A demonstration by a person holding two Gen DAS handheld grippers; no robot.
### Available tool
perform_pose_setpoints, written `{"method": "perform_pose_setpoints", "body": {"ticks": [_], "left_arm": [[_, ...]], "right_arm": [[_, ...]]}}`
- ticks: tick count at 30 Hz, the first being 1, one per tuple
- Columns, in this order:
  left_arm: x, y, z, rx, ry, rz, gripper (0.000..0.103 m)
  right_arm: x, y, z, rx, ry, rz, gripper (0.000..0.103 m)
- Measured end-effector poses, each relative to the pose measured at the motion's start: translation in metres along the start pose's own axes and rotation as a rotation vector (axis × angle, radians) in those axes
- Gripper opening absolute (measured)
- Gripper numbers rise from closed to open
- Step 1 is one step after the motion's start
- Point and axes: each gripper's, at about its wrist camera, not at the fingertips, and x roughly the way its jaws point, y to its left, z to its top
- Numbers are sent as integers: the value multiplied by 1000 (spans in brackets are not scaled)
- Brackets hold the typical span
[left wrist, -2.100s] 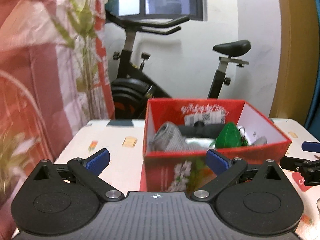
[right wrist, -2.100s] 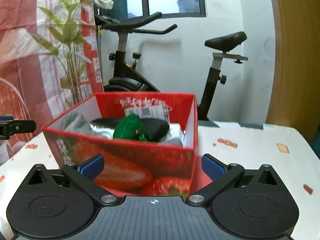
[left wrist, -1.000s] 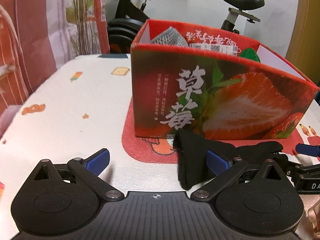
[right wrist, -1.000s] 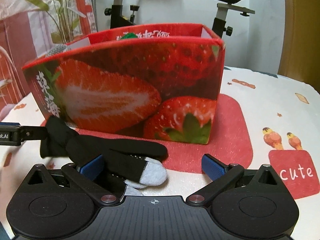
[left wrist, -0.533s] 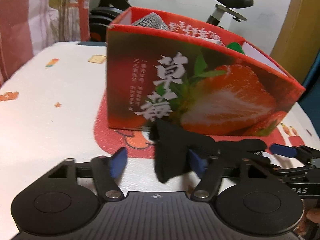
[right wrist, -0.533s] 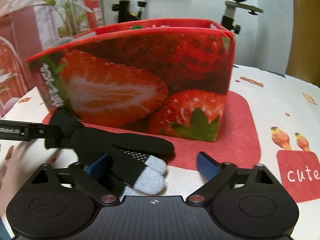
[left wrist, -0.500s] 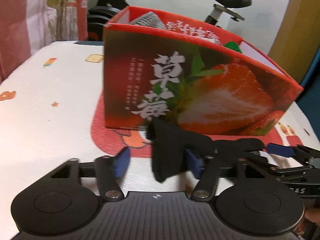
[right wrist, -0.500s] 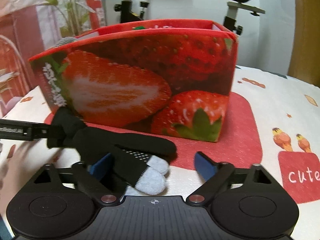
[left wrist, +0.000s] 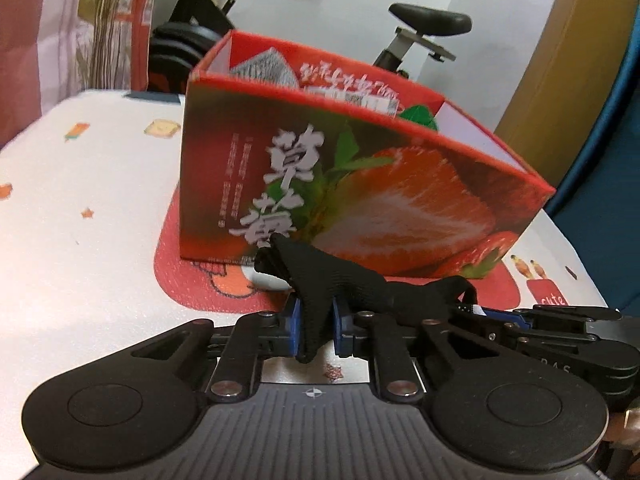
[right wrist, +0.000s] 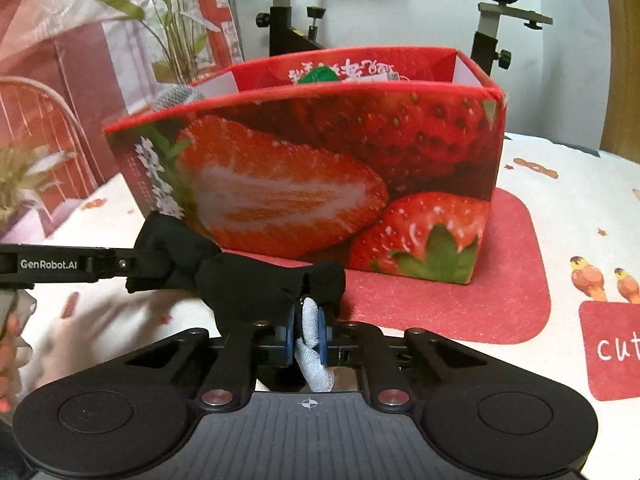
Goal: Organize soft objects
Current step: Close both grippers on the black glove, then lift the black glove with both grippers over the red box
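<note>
Black glove [left wrist: 320,284] is clamped by left gripper [left wrist: 314,330] and right gripper [right wrist: 306,330]; strawberry box [right wrist: 320,176] at 12 o'clock.

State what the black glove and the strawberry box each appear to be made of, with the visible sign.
Black glove: seemingly knitted fabric, matte; it bunches where the left gripper and right gripper pinch it, and its pale fingertip shows a weave. Strawberry box: probably printed cardboard, slightly glossy, with thin stiff walls and sharp folded corners.
</note>
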Motion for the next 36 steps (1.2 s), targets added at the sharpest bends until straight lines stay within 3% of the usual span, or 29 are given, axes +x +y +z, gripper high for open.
{"method": "perform_pose_setpoints", "body": {"ticks": [10,20,26,36], "left_arm": [[-53,-15,14,38,-131,3,17],[-98,-33,54,81,-299,-3,17],[-81,-34,88,85,-305,-13,17],[0,-26,144,52,-203,-15,17]], "right_arm": [[-48,18,17,-32,-123,27,9],[-100,38,70,-128,-283,34,9],[-91,32,113,-168,-313,3,9],[-12,0,175,-184,-251,-91,9]]}}
